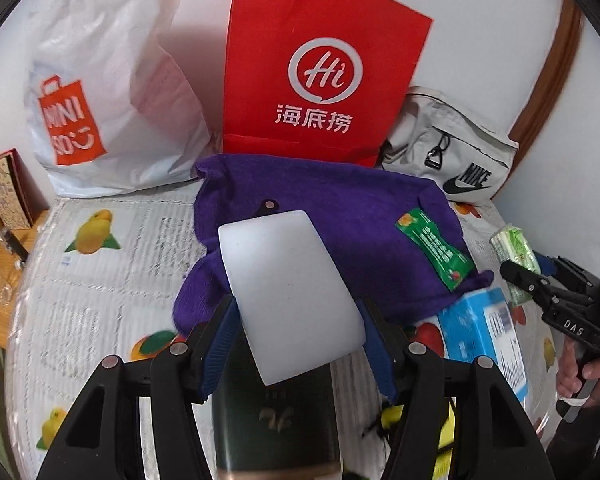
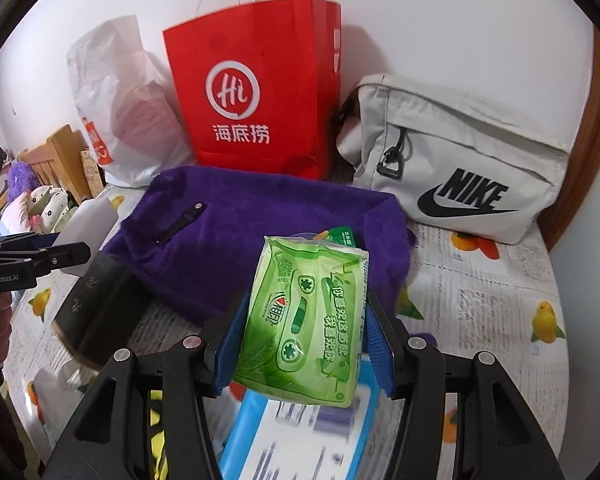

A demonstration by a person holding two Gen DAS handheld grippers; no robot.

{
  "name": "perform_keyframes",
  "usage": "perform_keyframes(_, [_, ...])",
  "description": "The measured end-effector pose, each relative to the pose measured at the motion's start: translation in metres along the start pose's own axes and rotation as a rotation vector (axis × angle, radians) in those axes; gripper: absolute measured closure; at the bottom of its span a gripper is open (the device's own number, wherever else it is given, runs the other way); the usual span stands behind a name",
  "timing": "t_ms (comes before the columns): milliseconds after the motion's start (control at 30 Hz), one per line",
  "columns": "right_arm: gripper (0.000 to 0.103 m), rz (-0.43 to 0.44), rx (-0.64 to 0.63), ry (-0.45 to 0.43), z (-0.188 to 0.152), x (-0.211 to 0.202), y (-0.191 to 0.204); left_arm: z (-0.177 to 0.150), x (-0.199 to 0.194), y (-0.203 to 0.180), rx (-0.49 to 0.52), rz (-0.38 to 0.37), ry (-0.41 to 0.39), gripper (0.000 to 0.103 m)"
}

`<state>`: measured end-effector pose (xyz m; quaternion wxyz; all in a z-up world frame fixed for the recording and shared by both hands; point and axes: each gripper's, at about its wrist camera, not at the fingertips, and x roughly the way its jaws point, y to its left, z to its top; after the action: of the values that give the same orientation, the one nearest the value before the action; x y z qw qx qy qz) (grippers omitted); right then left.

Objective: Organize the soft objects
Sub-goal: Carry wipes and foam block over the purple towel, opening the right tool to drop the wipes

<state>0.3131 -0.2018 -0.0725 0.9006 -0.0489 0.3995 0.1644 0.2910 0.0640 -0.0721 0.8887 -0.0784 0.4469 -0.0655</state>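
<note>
My left gripper (image 1: 298, 320) is shut on a bottle with a frosted white cap (image 1: 288, 288) and dark body (image 1: 276, 420), held above the table. The bottle also shows in the right wrist view (image 2: 100, 280). My right gripper (image 2: 306, 332) is shut on a green tissue pack (image 2: 304, 320), which also shows at the right of the left wrist view (image 1: 516, 252). A purple towel (image 1: 340, 216) lies ahead of both, and also shows in the right wrist view (image 2: 240, 232); a small green sachet (image 1: 434, 250) rests on it.
A red paper bag (image 1: 320, 68), a white Miniso plastic bag (image 1: 112, 92) and a grey Nike pouch (image 2: 460, 160) stand along the back wall. A blue box (image 1: 480, 332) lies below the right gripper. The tablecloth (image 1: 112, 272) has a fruit print. Wooden furniture stands at the left.
</note>
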Motion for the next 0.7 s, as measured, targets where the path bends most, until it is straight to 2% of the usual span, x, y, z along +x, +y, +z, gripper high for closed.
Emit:
perform_keyframes(100, [0.048, 0.002, -0.002, 0.030, 0.008, 0.021, -0.004, 0.012, 0.020, 0.002, -0.019, -0.026, 0.029, 0.044])
perform_keyframes(367, [0.049, 0.006, -0.030, 0.119, 0.024, 0.069, -0.007, 0.037, 0.064, 0.006, -0.043, -0.038, 0.100, 0.044])
perform_keyframes(467, [0.049, 0.023, -0.031, 0.175, 0.028, 0.087, -0.008, 0.042, 0.079, 0.005, -0.040, -0.047, 0.153, 0.043])
perform_keyframes(533, [0.049, 0.026, -0.026, 0.221, 0.029, 0.099, -0.010, 0.044, 0.087, 0.005, -0.039, -0.046, 0.166, 0.043])
perform_keyframes(700, [0.048, 0.030, -0.047, 0.256, 0.030, 0.114, -0.011, 0.046, 0.103, 0.002, -0.017, -0.007, 0.208, 0.043])
